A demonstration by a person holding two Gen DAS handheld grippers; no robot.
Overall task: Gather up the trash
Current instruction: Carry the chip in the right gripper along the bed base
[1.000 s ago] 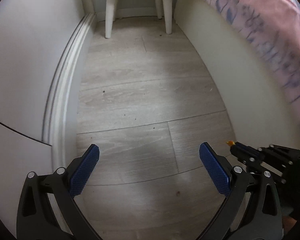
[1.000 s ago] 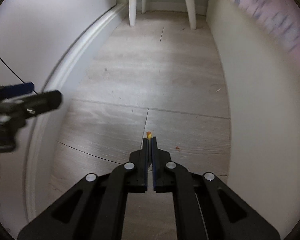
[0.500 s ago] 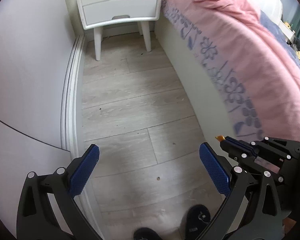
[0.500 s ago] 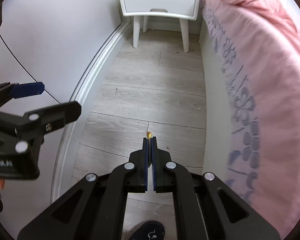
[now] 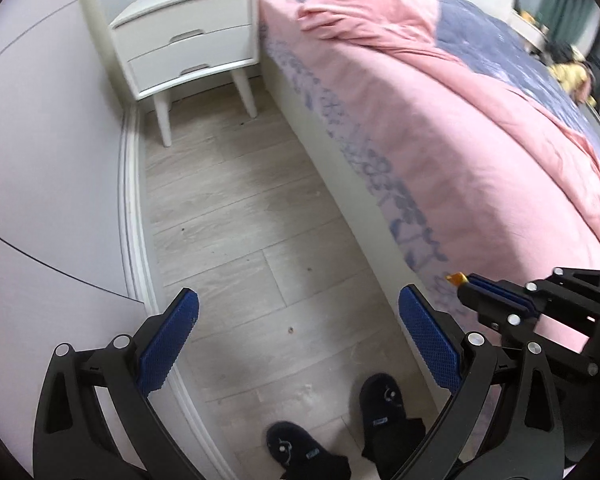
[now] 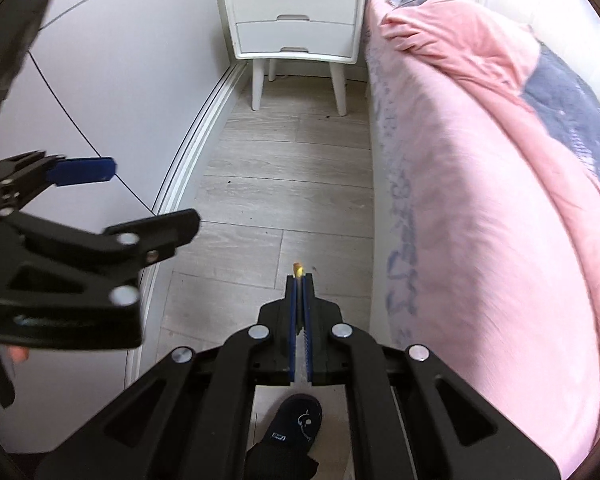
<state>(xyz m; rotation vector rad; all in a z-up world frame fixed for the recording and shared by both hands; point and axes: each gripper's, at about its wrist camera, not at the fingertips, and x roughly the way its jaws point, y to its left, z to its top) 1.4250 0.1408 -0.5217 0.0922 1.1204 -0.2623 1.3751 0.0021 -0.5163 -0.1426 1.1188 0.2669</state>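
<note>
My right gripper is pressed together on a small orange scrap, which pokes out just past the fingertips. In the left wrist view the same scrap shows at the tip of that gripper, held in the air beside the bed's edge. My left gripper is spread wide with nothing between its blue pads.

Below me runs a strip of pale wood floor between a white wall with its baseboard and a bed under a pink duvet. A white two-drawer nightstand stands at the far end of the strip against the bed. I see dark slippers on the person's feet at the bottom of the view. A few small dark specks lie on the boards.
</note>
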